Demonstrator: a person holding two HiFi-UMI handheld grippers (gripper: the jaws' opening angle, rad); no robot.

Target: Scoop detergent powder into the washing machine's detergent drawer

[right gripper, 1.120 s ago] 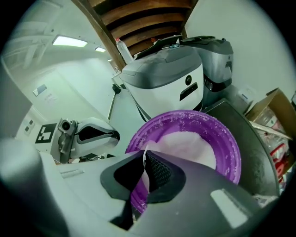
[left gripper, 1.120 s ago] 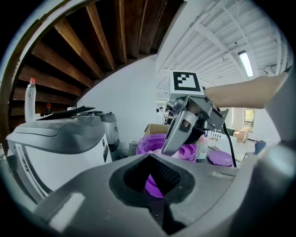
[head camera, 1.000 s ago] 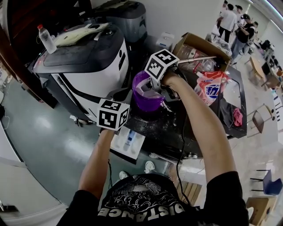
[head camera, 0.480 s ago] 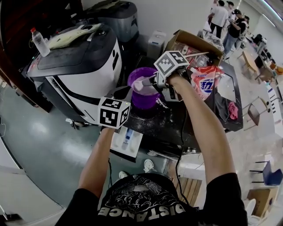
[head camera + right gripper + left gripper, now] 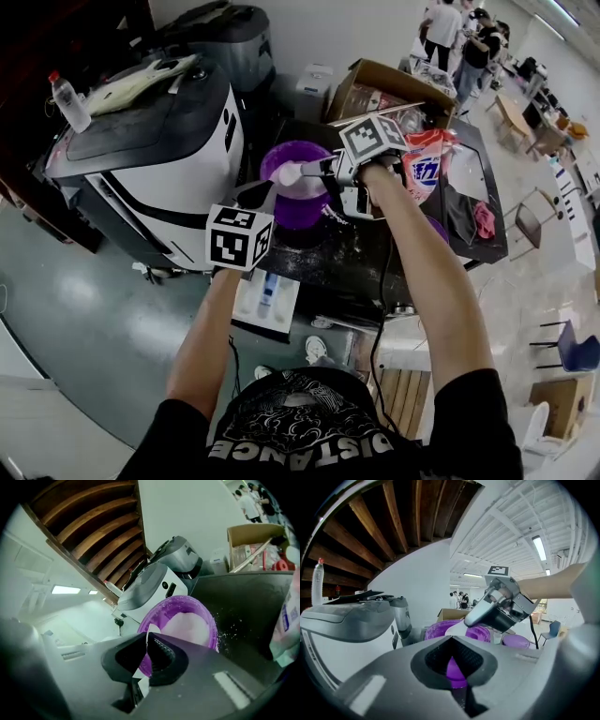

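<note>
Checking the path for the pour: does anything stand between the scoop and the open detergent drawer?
Partly. The scoop, held in the right tongs, hovers over the purple bowl. The left tongs, shut on the bowl's rim, and that forearm sit above the drawer in the head view, likely crowding the way down.

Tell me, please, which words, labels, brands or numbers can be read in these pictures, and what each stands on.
"DISTANCE": across the shirt, upside down in the head view.
Blue print on the detergent bag: too blurred to read.
Dark marks on the washer: too small to read.
Nothing else legible in any view.
</note>
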